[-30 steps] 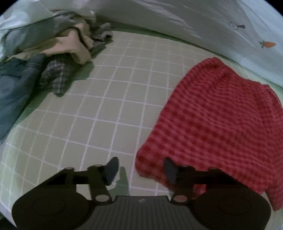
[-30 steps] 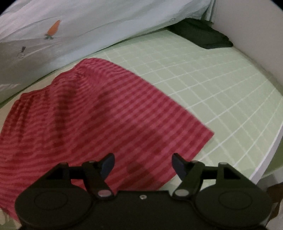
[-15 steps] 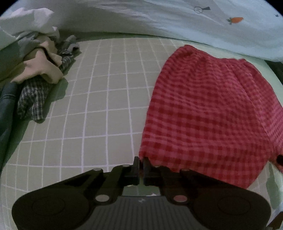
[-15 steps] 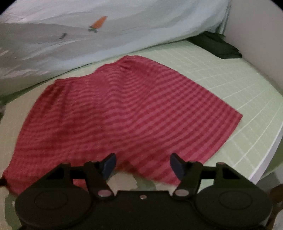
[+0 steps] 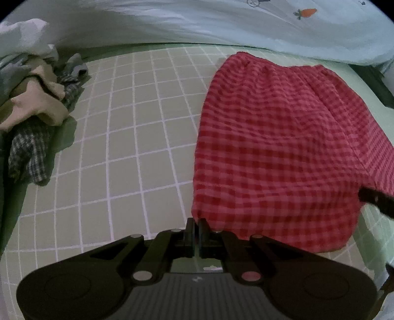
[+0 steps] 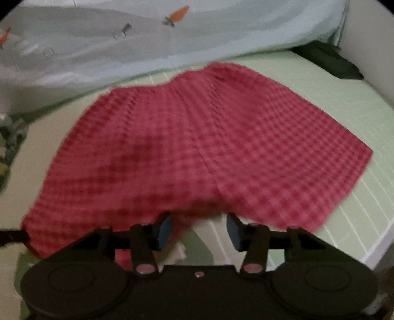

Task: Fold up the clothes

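A red checked garment [image 5: 283,152] lies spread on the green gridded bed sheet [image 5: 128,137]. My left gripper [image 5: 197,230] is shut on its near left corner. In the right wrist view the same garment [image 6: 197,147] fills the middle, blurred. My right gripper [image 6: 199,230] is open, its fingers at the garment's near hem around the middle, with nothing held. A dark tip of the right gripper [image 5: 376,204] shows at the right edge of the left wrist view.
A pile of unfolded clothes [image 5: 34,118] sits at the left. A pale quilt with carrot prints [image 5: 221,22] lies along the back. A dark garment [image 6: 327,61] lies at the far right by the wall. The bed edge [image 6: 369,251] is near right.
My left gripper closed on the garment's near left corner and holds it. My right gripper moved left along the near hem toward the middle and narrowed a little, still open.
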`<action>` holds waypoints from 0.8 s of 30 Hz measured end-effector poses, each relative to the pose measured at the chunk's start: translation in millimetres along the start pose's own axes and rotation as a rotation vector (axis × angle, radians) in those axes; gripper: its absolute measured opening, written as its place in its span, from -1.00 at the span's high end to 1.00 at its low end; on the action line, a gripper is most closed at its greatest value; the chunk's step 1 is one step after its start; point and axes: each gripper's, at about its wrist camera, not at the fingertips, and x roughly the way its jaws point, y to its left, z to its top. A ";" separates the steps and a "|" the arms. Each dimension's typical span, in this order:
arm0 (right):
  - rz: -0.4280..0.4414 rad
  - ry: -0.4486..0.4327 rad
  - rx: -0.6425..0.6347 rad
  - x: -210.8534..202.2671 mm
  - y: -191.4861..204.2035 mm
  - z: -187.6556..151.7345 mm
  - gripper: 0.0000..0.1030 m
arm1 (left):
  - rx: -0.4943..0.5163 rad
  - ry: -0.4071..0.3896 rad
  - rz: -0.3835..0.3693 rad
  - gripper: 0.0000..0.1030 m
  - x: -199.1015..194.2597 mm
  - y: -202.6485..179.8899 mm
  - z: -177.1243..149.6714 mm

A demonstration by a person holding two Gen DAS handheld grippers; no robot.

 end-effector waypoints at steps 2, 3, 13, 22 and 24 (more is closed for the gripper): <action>0.022 -0.010 -0.007 2.9 6.7 5.5 0.03 | 0.013 0.004 -0.006 0.94 2.3 0.3 2.6; 0.022 -0.008 -0.014 6.1 9.8 7.0 0.03 | 0.019 0.005 -0.008 0.94 3.7 0.3 4.1; -0.052 0.040 0.092 0.3 -11.0 0.2 0.01 | 0.049 0.006 -0.020 0.93 8.5 0.8 7.1; -0.089 0.089 0.047 8.3 -16.1 -15.0 0.09 | 0.073 0.012 -0.014 0.93 10.9 -1.7 9.6; -0.066 0.076 0.043 10.6 -13.9 -12.9 0.09 | 0.077 0.012 -0.016 0.93 11.1 -1.3 9.8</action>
